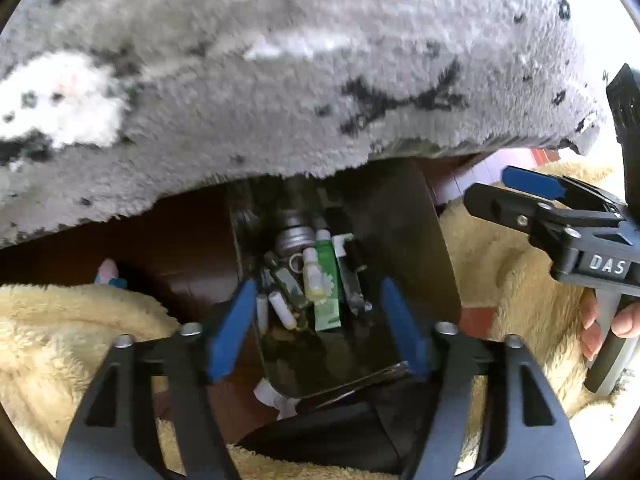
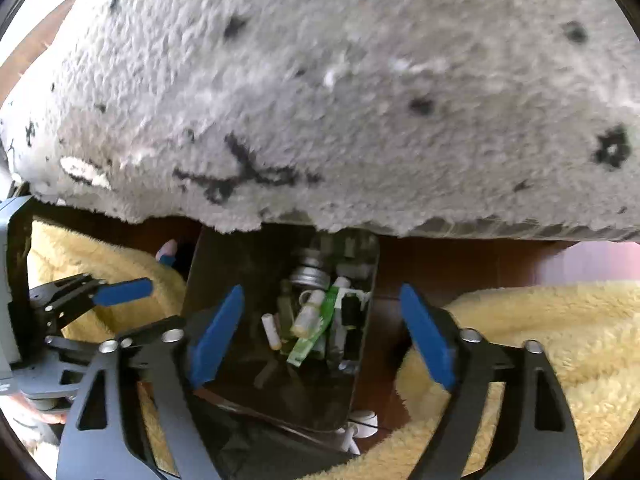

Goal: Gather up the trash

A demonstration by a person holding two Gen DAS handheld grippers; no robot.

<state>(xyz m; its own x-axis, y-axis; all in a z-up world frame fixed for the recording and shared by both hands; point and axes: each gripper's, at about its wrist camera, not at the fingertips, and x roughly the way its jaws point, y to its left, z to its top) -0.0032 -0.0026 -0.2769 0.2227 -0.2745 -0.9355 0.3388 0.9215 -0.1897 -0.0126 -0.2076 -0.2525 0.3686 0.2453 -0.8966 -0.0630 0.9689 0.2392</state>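
Observation:
A dark bin stands on the floor below both grippers and holds trash: a green wrapper, a silver cap, small white tubes and a yellowish bottle. The bin and green wrapper also show in the right wrist view. My left gripper is open and empty above the bin. My right gripper is open and empty over it too, and shows at the right of the left wrist view.
A grey rug with black marks fills the upper half of both views. Yellow fleece lies on both sides of the bin. White scraps lie on the dark wood floor by the bin's near edge.

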